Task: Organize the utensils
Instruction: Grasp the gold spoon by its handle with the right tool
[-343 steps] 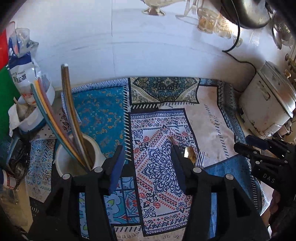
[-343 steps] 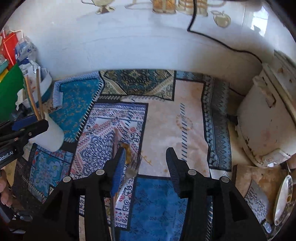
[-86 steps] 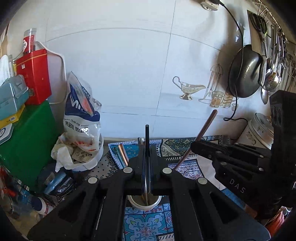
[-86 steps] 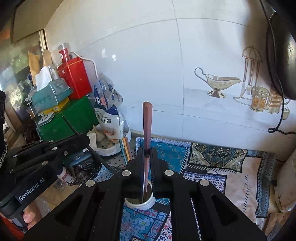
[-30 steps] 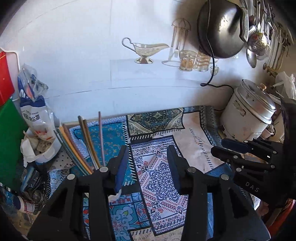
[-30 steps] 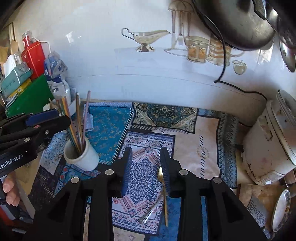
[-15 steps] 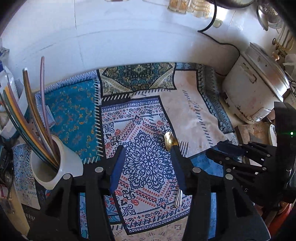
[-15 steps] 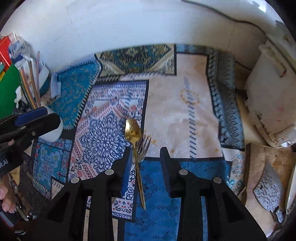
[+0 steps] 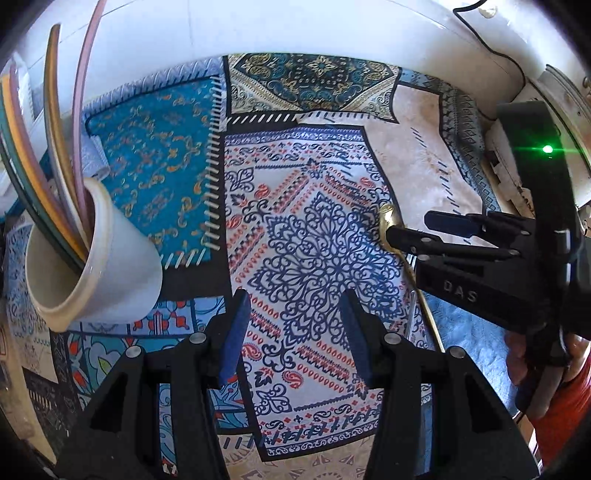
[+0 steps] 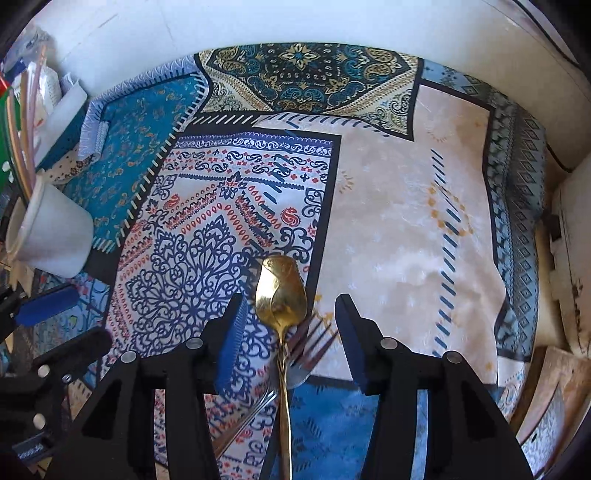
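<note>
A gold spoon (image 10: 280,291) lies on the patterned mat (image 10: 388,229), its handle crossing a silver fork (image 10: 310,345). My right gripper (image 10: 290,306) hangs just over them. Its jaws are opening, and the spoon's bowl lies between the fingers without touching the pads. My left gripper (image 9: 293,306) stands open over bare mat, with nothing between its fingers. To its left stands a white cup (image 9: 96,258) holding several coloured chopsticks (image 9: 55,147). In the left wrist view the right gripper (image 9: 410,225) covers most of the spoon (image 9: 386,218).
A white rice cooker (image 10: 569,258) stands at the mat's right edge, under a black cable (image 9: 517,66). A wooden board (image 10: 546,417) lies at the front right. The white wall (image 10: 295,22) closes the back. Bags and boxes crowd the far left behind the cup (image 10: 55,236).
Both grippers have sunk toward the mat and tipped downward. The right jaws have widened and now straddle the spoon. The chopsticks held earlier now stand in the cup.
</note>
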The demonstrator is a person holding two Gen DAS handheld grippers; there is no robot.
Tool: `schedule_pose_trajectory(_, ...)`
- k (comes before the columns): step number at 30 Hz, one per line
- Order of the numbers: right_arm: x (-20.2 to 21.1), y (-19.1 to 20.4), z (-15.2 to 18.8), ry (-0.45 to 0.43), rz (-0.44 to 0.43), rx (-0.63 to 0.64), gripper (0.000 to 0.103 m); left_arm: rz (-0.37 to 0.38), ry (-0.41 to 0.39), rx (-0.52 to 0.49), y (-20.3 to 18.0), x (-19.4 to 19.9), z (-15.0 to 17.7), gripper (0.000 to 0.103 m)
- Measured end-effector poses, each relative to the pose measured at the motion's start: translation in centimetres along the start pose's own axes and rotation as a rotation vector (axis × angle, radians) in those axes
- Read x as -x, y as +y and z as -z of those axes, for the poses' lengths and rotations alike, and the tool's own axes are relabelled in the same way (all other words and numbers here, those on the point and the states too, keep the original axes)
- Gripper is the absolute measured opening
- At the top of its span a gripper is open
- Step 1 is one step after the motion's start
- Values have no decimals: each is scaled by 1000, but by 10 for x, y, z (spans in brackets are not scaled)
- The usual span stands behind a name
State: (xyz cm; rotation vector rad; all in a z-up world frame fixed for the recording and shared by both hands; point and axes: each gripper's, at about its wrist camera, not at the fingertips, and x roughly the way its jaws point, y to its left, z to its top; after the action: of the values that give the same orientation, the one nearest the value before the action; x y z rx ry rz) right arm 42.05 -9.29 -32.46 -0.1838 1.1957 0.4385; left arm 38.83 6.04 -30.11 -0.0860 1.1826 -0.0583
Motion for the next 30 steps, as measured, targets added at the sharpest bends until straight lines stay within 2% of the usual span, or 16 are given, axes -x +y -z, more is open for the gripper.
schedule_pose_trajectory(7, -17, 13, 0, 23, 49, 55, 46, 16, 7, 52, 11, 3, 8, 49)
schedule_pose_trajectory(10, -22, 11, -1, 25, 34, 47, 47, 18, 6, 50, 10, 5, 10, 49)
schedule_pose_trajectory(13, -22, 11, -2, 8, 32, 59, 43, 18, 1, 43, 8, 7, 10, 49)
schedule_pose_trajectory(15, -22, 10, -4, -2, 31, 63, 30, 21, -2, 44, 8, 8, 11, 49)
schedule_pose_trajectory(20, -23, 4, -11, 9, -10, 35, 30, 12, -12, 39, 7, 13, 12, 49)
schedule_pose_trajectory(25, -8, -8, -11, -18, -35, -6, 30, 6, -9, 43, 8, 14, 12, 49)
schedule_pose_trajectory(30, 25, -17, 2, -89, -47, -43, 30, 3, -7, 27, 1, 14, 11, 49)
